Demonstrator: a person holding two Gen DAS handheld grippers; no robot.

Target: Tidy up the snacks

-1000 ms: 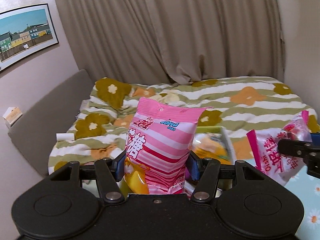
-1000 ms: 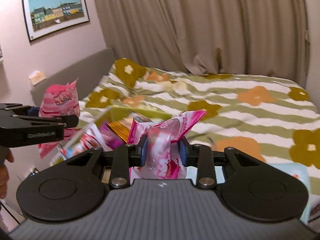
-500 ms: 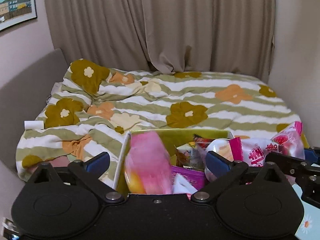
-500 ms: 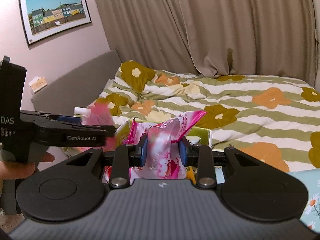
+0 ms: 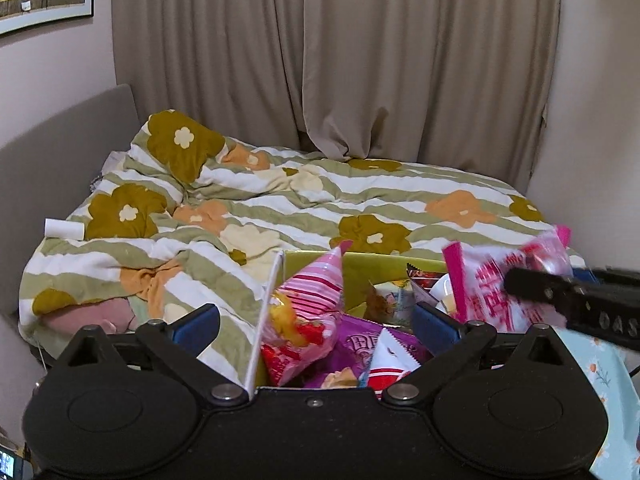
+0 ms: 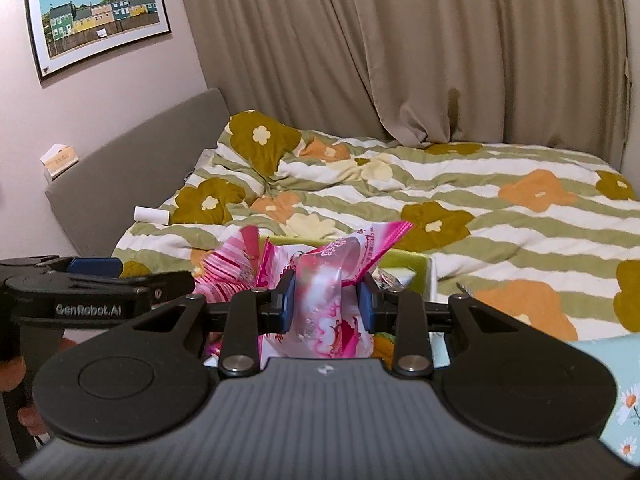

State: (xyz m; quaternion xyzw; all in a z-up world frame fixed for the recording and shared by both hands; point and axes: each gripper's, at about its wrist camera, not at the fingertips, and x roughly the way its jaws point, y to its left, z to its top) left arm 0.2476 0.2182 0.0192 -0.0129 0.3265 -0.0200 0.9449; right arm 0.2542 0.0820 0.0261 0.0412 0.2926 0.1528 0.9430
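A small bedroom, beige curtains (image 5: 340, 60) drawn, a framed print of coloured houses (image 6: 98, 16) on the wall, and a bed under a green-striped flowered quilt (image 5: 360, 208). At the near edge of the bed stands a yellow-green box (image 5: 360, 268) with white walls, already heaped with snack packets; it looks like the collecting place for the whole job.

The left gripper (image 5: 316, 320) has its blue fingers (image 5: 198, 322) spread as wide as they go, one outside the box's white wall, the other over its contents. Between them, touching neither, lies the pink striped candy bag (image 5: 312, 300), tilted against the wall on top of a purple packet (image 5: 360, 344). The jaws have just opened, so I would say it was let go there on purpose, dropped rather than laid flat, which is why it sits crooked.

The right gripper (image 6: 326, 304) is pressed together on a pink-and-white bag (image 6: 332, 300), pinching its crumpled middle so the sealed top fans out above the pads. Holding it by the waist keeps the slack film from slipping. It hangs just over the box's right part, beyond the fingertips the far wall. In the left view the same bag shows blurred to the right of the open fingers.

My guess is that it goes in beside the striped one next; the pile is high, so it may slide off.
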